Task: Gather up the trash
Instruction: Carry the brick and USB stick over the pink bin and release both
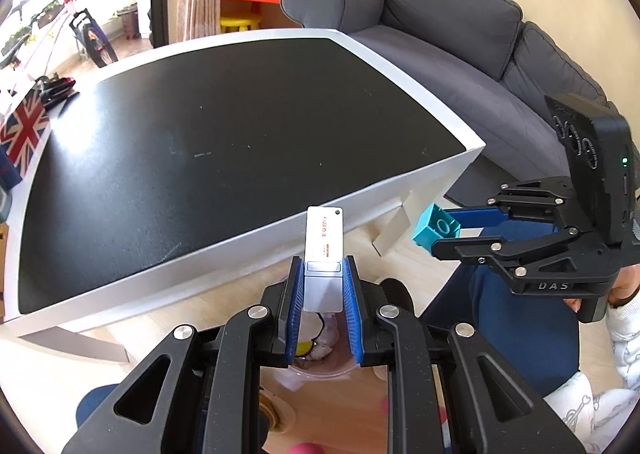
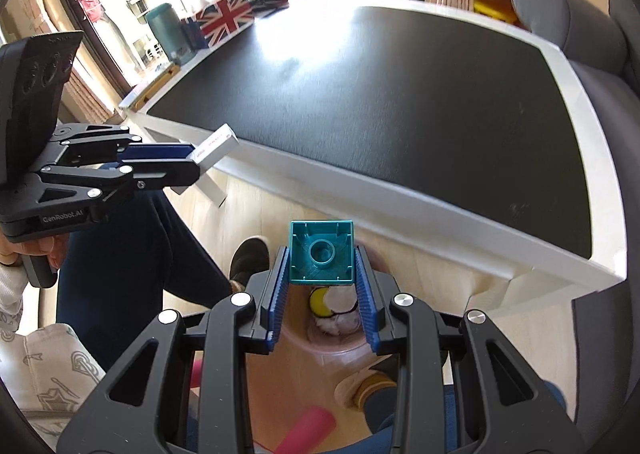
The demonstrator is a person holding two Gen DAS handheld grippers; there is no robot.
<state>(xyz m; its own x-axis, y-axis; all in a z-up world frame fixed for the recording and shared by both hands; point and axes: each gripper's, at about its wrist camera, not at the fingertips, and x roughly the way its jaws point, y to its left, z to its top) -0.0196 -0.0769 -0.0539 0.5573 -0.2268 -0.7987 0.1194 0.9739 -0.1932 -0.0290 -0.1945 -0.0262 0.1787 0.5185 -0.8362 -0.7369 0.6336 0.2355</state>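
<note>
Black-topped table [image 1: 224,126] beyond — left gripper [image 1: 322,286] clamps white box [image 1: 324,242]; right gripper [image 2: 322,274] clamps teal block [image 2: 322,252].

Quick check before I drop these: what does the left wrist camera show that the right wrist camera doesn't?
Only the left wrist view shows the sofa seat and the white box's printed face. Only the right wrist view shows the teal block's hollow underside and the teal cup on the table's far edge. Both show the black table, the pink bin below the fingers, and each gripper shut on its item.
</note>
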